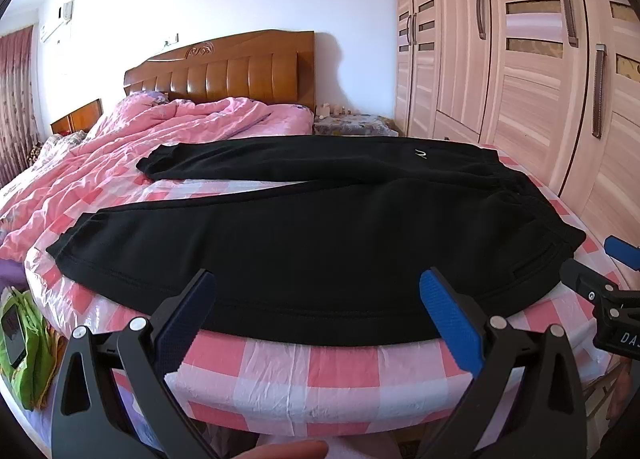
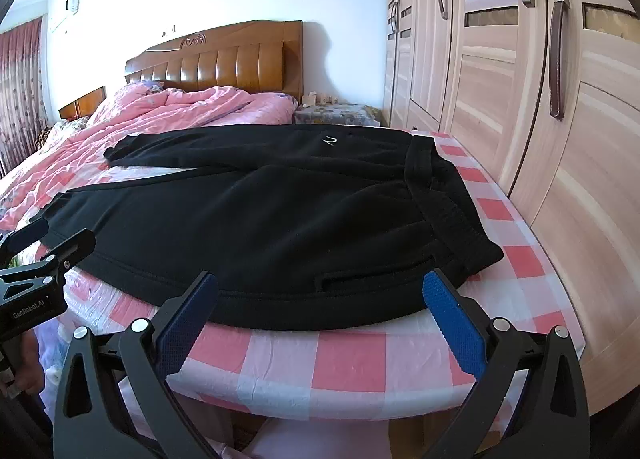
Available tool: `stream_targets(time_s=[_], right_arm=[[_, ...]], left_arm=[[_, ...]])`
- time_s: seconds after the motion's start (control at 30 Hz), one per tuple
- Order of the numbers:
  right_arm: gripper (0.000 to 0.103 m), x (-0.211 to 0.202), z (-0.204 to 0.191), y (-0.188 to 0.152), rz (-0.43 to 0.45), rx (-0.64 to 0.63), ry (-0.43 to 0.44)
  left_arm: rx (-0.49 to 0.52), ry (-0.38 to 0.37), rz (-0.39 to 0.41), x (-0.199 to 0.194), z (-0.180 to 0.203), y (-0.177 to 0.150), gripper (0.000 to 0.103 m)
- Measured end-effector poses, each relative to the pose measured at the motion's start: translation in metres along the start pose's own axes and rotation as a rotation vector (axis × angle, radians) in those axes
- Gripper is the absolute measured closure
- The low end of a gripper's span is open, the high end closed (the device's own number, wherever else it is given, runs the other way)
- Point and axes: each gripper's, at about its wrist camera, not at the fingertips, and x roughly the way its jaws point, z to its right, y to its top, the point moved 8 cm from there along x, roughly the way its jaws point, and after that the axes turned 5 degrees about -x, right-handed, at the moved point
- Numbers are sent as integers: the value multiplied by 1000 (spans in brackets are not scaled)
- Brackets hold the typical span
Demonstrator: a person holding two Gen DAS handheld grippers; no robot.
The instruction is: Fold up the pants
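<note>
Black pants (image 1: 320, 227) lie flat across the foot of the bed, waistband to the right, two legs stretching left with a gap between them; they also show in the right wrist view (image 2: 280, 219). My left gripper (image 1: 316, 287) is open, jaws wide, hovering at the near hem of the near leg. My right gripper (image 2: 320, 291) is open, jaws wide, at the near edge by the waistband (image 2: 440, 195) and a pocket slit. Neither holds cloth. Each gripper shows at the other view's edge: the right gripper (image 1: 616, 255) and the left gripper (image 2: 44, 235).
The bed has a pink-and-white checked cover (image 1: 320, 371) and a rumpled pink quilt (image 1: 140, 139) towards the wooden headboard (image 1: 224, 71). A tall wardrobe (image 1: 520, 59) stands close along the right. A green bag (image 1: 24, 339) lies low at the left.
</note>
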Motion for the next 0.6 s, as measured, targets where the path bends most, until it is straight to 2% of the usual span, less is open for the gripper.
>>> stream_targets(time_s=[0.6], right_arm=[[4, 4, 1, -5, -10, 8, 8]], left_arm=[[-14, 2, 10, -2, 0, 0, 1]])
